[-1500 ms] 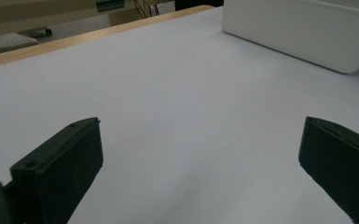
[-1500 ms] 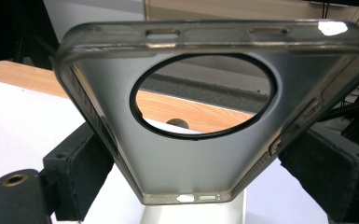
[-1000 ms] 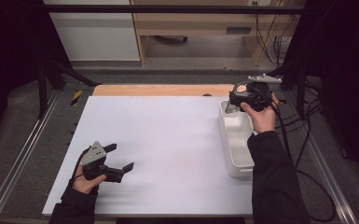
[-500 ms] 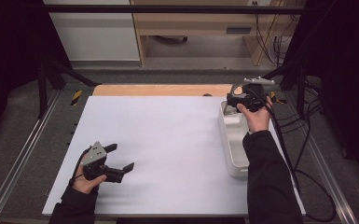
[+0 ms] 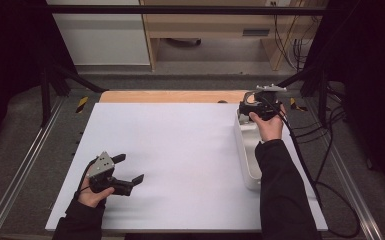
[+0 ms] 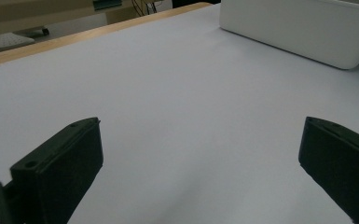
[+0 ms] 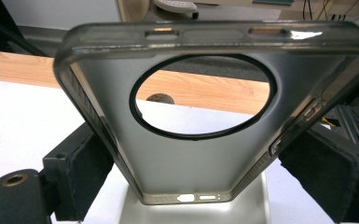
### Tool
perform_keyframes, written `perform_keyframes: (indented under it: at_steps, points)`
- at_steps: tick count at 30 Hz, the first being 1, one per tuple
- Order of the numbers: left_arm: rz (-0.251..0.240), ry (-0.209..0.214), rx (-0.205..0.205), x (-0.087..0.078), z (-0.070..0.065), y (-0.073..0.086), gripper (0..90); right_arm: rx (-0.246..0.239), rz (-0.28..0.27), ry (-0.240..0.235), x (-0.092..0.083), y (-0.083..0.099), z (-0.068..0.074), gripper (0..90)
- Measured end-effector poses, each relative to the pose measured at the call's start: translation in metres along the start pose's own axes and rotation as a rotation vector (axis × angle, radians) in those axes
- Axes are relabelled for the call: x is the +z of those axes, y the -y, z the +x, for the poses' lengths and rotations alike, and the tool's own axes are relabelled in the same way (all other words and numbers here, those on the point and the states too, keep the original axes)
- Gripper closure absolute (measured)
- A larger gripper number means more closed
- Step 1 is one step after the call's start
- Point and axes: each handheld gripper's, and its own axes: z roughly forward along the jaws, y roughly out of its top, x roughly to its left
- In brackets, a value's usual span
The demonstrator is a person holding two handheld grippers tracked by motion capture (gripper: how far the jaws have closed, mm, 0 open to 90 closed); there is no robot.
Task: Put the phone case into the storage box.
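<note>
A translucent grey phone case sits pinched between the jaws of the right gripper, which press on its two long sides; the right gripper view shows its round camera cutout, the button slots along its top edge and the port openings at its bottom edge. The case hangs above the far end of a white bin at the right of the surface, at its far right. Against the picture a second ago, the right gripper has moved a little farther from the person and slightly left, toward the bin's far end, while the left gripper has stayed where it was.

The left gripper rests low at the near left of the white surface, its jaws spread wide with nothing between them. It is well apart from the bin and the case. Between the two grippers the white surface lies bare across its whole middle. A wooden strip borders the far edge, and the bin stands close to the right edge.

The high view shows the case only as a dark shape in the right hand, too small to read; the right gripper view gives its details and the bin rim below. The left gripper view shows the bin's long side wall from low down, far right.
</note>
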Motion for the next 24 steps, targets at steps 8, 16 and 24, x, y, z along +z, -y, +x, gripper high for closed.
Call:
perform_keyframes:
  at_steps: [8,16,24]
  points:
    - [0.002,0.001,0.002,0.001,0.000,0.000,0.0,0.008,0.018,0.011,0.009,0.005,0.000,11.7]
    - [0.004,0.002,0.005,0.001,0.000,0.000,0.0,0.010,0.032,0.020,0.018,0.008,0.002,11.7]
    - [0.005,0.003,0.007,0.001,0.000,0.000,0.0,0.016,0.048,0.032,0.025,0.013,0.002,11.7]
